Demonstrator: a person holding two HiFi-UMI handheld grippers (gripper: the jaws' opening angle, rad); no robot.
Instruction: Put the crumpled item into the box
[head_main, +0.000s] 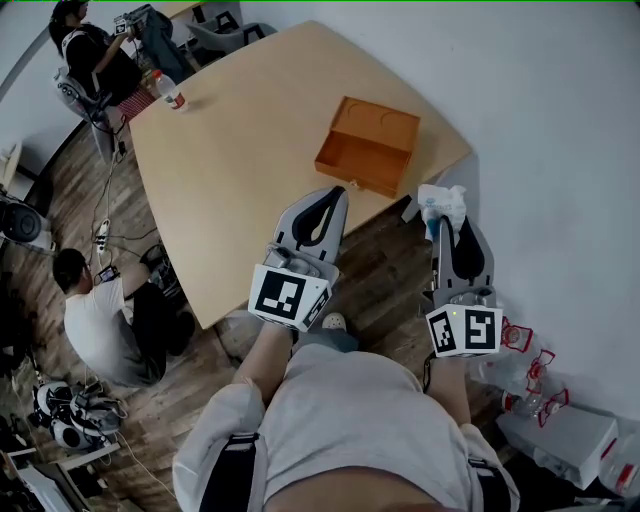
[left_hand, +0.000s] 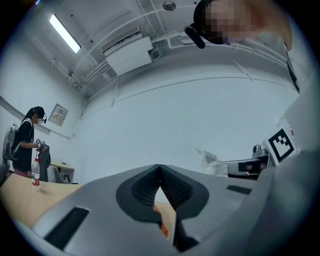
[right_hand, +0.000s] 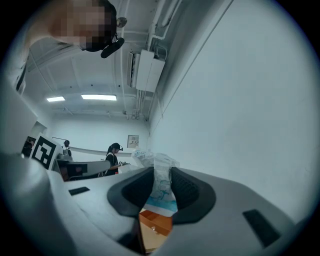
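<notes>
An open orange wooden box (head_main: 367, 145) sits near the right edge of the tan table (head_main: 230, 170). My right gripper (head_main: 440, 222) is shut on a crumpled white and blue plastic wrapper (head_main: 441, 205), held off the table's edge to the right of the box. In the right gripper view the wrapper (right_hand: 159, 182) is pinched between the pads, with the box (right_hand: 155, 221) below it. My left gripper (head_main: 330, 200) hovers near the box's front, jaws shut and empty; in the left gripper view its tips (left_hand: 160, 172) meet, and the wrapper (left_hand: 212, 161) shows at right.
A plastic bottle (head_main: 167, 89) stands at the table's far left corner. One person (head_main: 95, 55) sits beyond it and another (head_main: 105, 325) crouches on the wooden floor at left. A white wall (head_main: 560, 150) runs along the right. Bottles and boxes (head_main: 545, 400) lie at lower right.
</notes>
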